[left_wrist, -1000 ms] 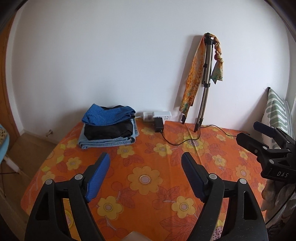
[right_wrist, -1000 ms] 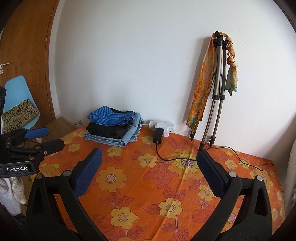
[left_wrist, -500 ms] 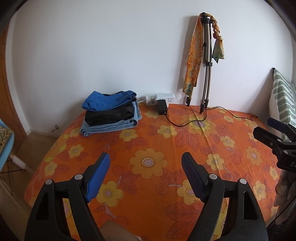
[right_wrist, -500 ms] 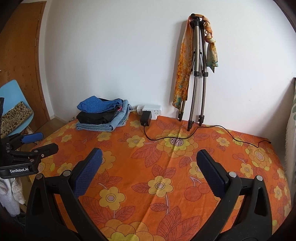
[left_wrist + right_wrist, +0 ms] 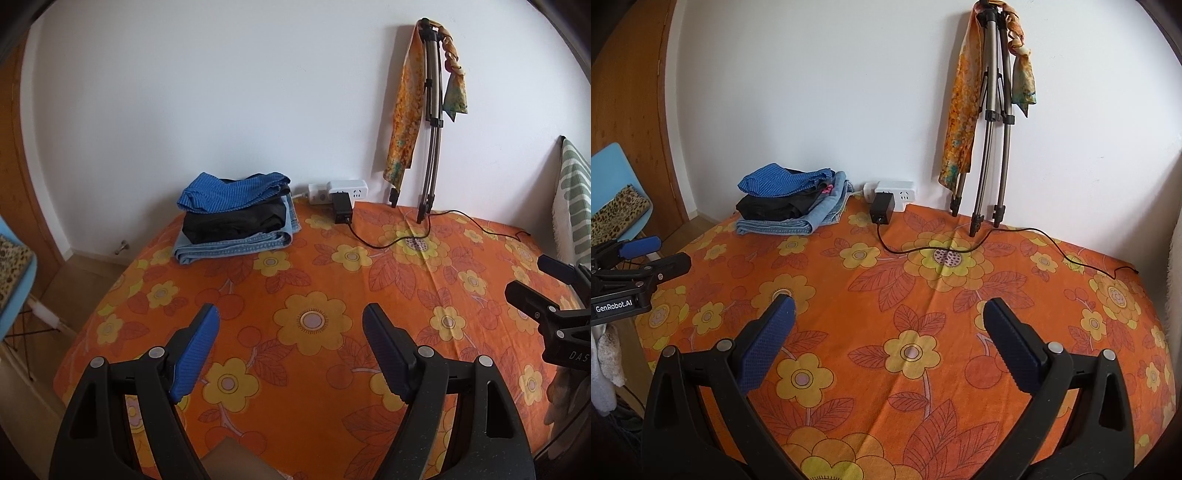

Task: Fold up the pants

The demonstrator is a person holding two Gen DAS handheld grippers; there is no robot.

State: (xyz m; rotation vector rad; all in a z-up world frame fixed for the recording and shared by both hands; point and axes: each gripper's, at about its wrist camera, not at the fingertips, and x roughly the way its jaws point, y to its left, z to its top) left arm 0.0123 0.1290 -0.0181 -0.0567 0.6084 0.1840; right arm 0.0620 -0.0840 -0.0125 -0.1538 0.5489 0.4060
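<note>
1. At the far left edge of the right wrist view, a blue chair (image 5: 605, 177) with a leopard-print cushion (image 5: 617, 210) stands on the floor beside a wooden door (image 5: 628, 110).
2. The left gripper (image 5: 290, 321) hangs over the near left part of a table covered by an orange cloth (image 5: 332, 280) printed with yellow flowers. Its blue-padded fingers are spread wide and hold nothing.
3. At the far left corner of the table, against the white wall (image 5: 221, 92), sits a stack of folded clothes (image 5: 236, 218): light blue jeans (image 5: 232, 245) at the bottom, a black garment (image 5: 236, 223) in the middle, a striped blue garment (image 5: 229, 190) on top. No unfolded pants can be seen on the table.
4. Just right of the stack, a white power strip (image 5: 338, 190) lies at the wall with a black adapter (image 5: 342, 210) plugged in. Its thin black cable (image 5: 388, 242) trails right across the cloth.
5. Further right, a folded tripod (image 5: 432, 122) leans on the wall, its feet on the table, with an orange scarf (image 5: 404, 122) draped over it.
6. The right gripper (image 5: 888, 308) hangs over the near middle of the table, fingers spread wide and empty.
7. At the far right, a green and white striped cushion (image 5: 572, 199) rests by the wall.
</note>
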